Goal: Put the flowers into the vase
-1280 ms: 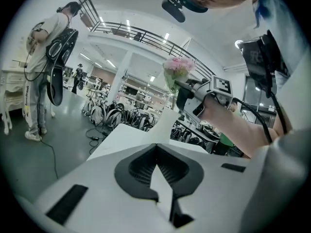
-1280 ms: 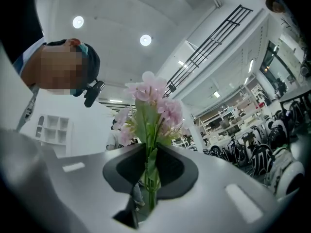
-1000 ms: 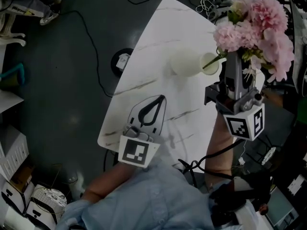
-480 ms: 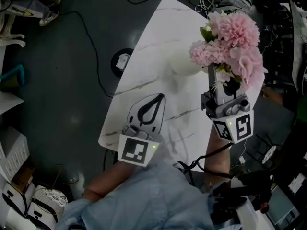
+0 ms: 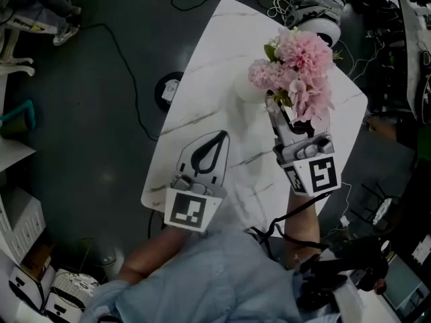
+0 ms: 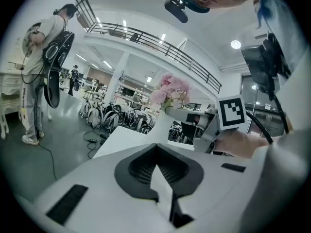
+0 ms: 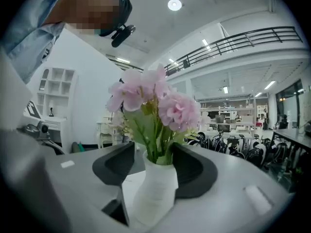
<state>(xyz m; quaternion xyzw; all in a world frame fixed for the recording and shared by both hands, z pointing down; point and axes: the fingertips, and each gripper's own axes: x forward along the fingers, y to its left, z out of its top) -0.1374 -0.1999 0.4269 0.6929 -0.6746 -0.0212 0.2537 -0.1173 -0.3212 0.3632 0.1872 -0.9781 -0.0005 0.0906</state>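
1. The pink flowers are in the white vase. Their green stems go down into its mouth and the blooms spread above it.
2. In the head view the bouquet is over the far right part of the white marbled table. It covers almost all of the vase there.
3. The right gripper has its jaws wide apart. They have just been opening. The vase with the stems is between them, and the dark pads are on both sides of its neck. There is a clear gap at the left pad. The right pad is very near the leaves, and I cannot tell if it touches them.
4. Its marker cube faces up toward the head camera, just beside the table's right edge.
5. The left gripper rests low over the near part of the table, well apart from the vase. Its jaw tips are together and it holds nothing.
6. A black cable lies on the dark floor to the left of the table.
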